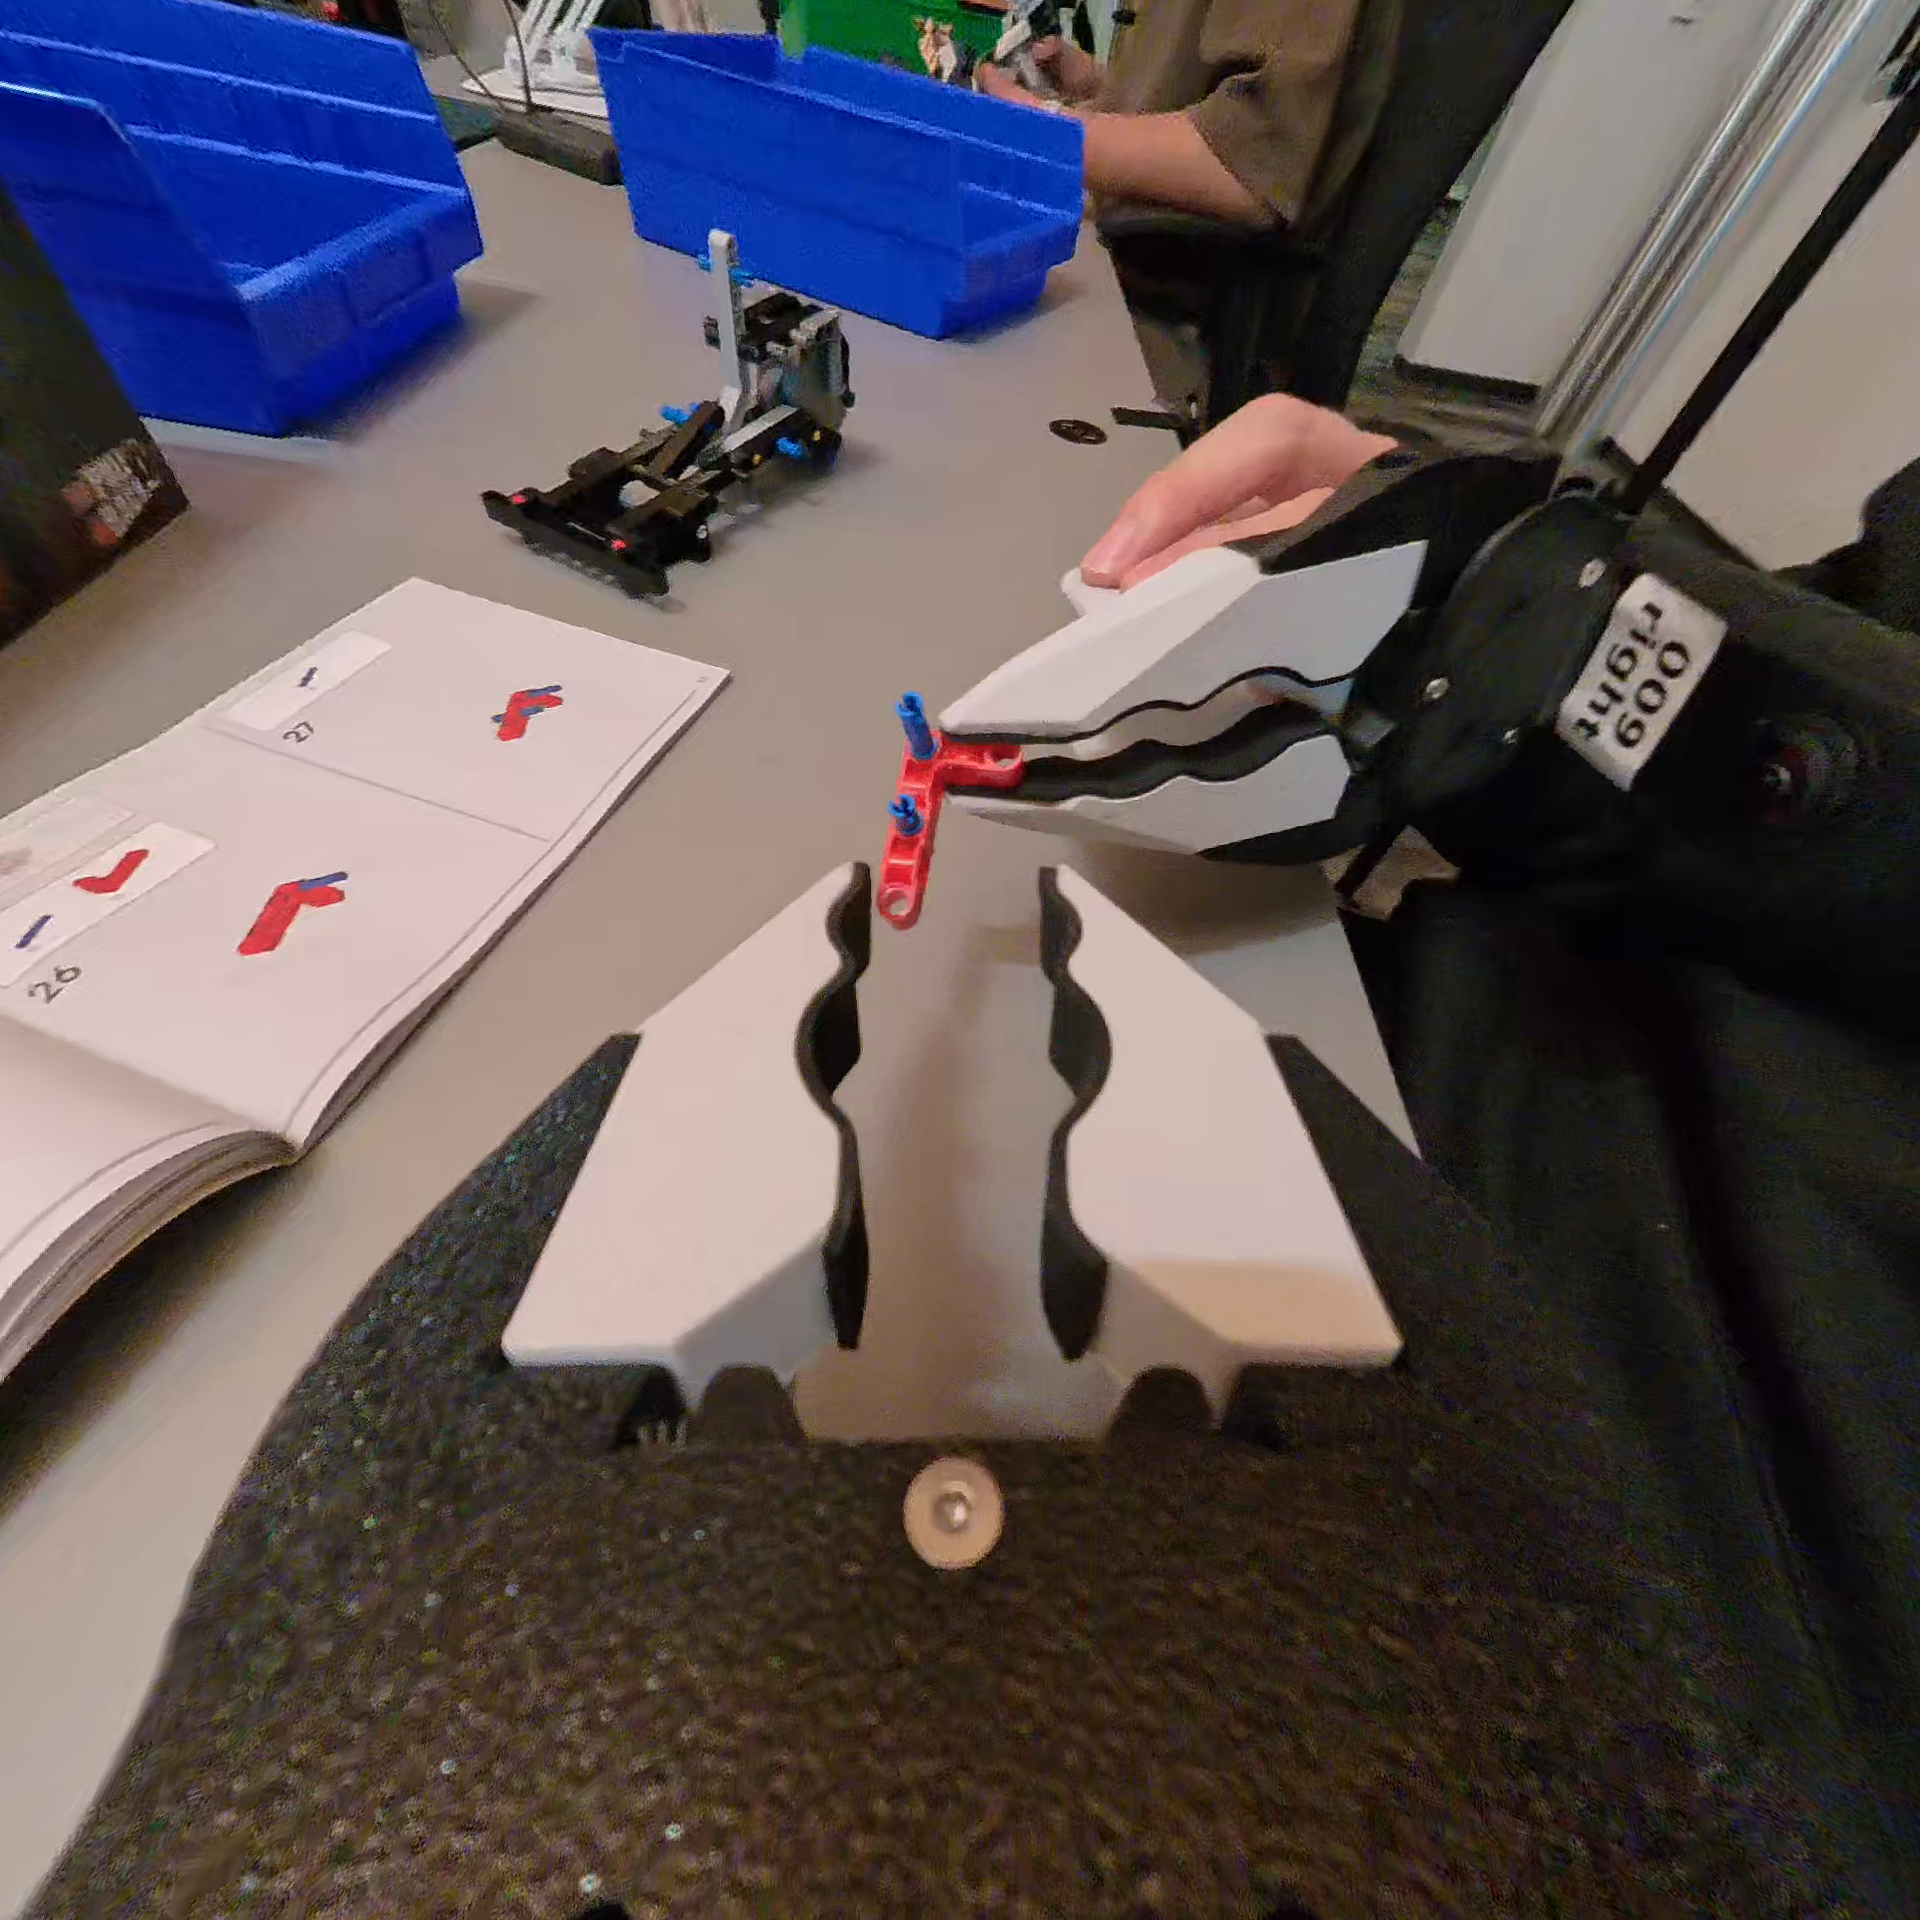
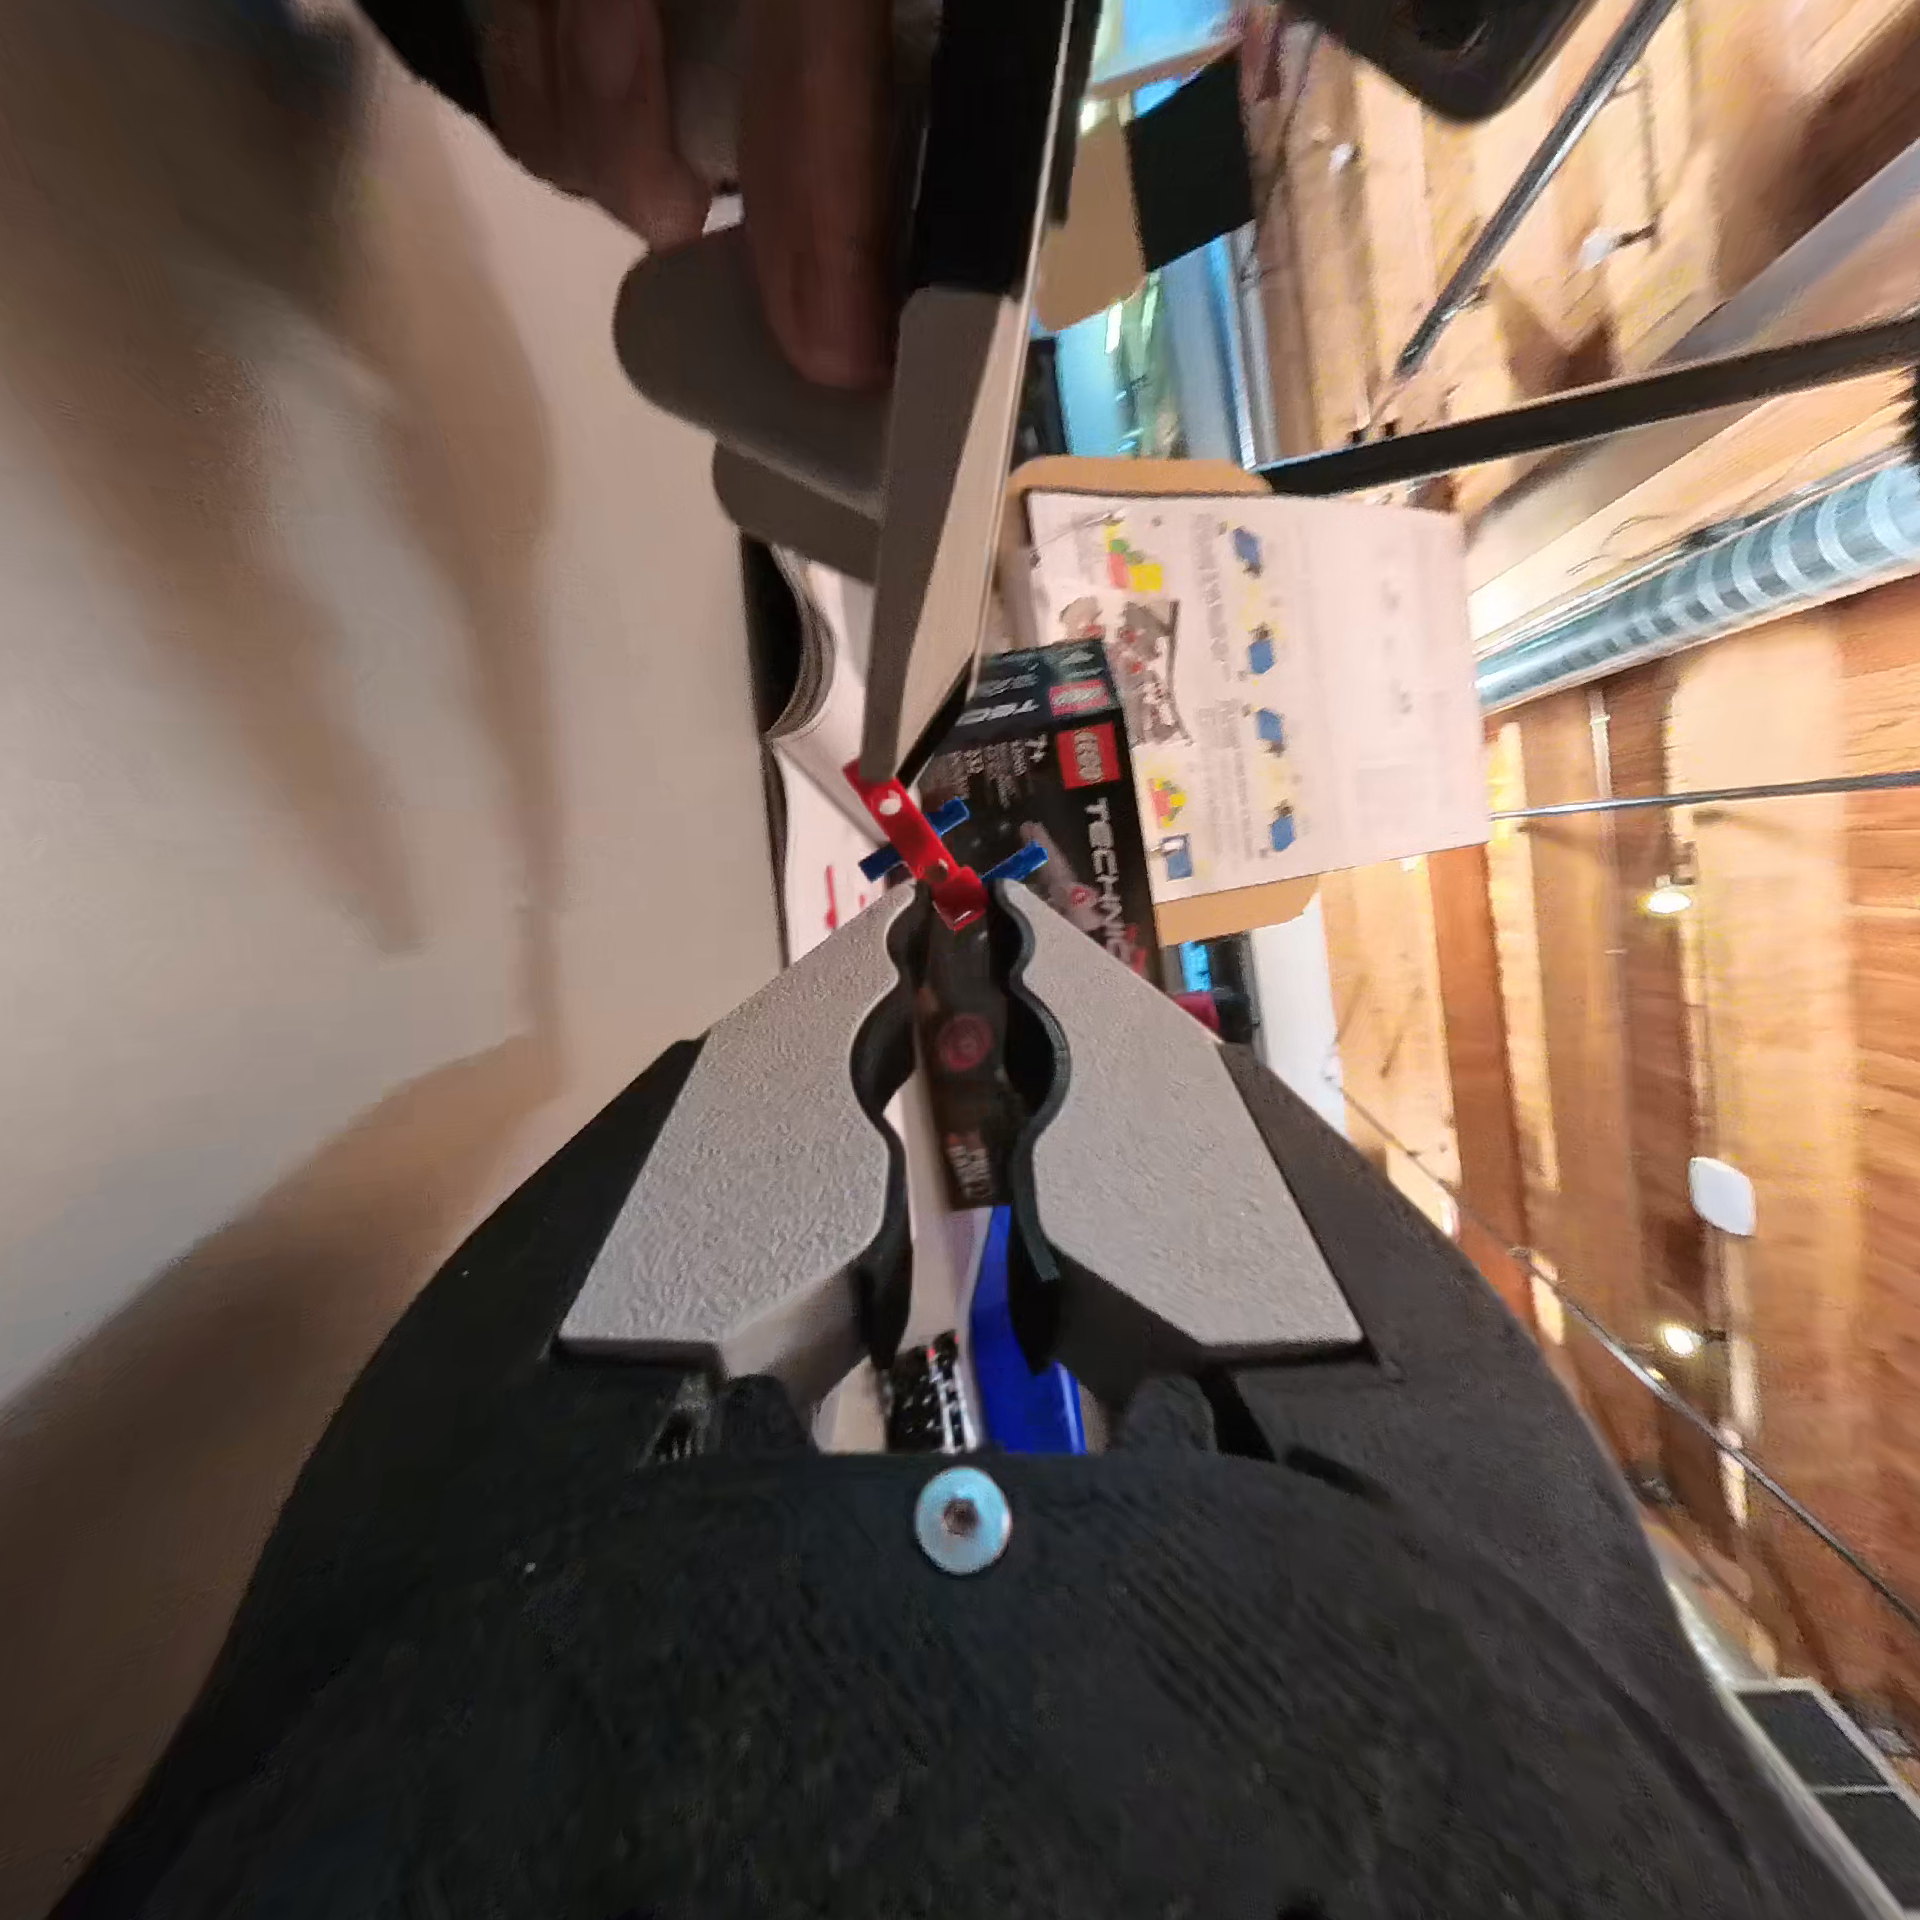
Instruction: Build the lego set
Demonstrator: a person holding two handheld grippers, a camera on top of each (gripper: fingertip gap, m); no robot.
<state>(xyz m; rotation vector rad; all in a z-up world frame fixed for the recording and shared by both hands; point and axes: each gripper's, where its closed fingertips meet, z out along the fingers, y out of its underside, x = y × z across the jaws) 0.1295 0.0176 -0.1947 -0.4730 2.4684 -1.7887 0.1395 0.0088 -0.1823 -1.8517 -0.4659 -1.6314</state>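
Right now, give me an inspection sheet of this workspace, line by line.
Surface: grey table, mostly bare near the tools.
Job's things: red L-shaped piece with two blue pins, held above the table; partly built black model standing farther back; open instruction booklet lying flat.
Clutter: two blue bins at the back; dark box at the left edge.
Grippers: right tool shut on the red piece's short leg; left tool open, its finger beside the long leg's end.
Cables: nothing seen.
Surroundings: another person's arm behind the bins.
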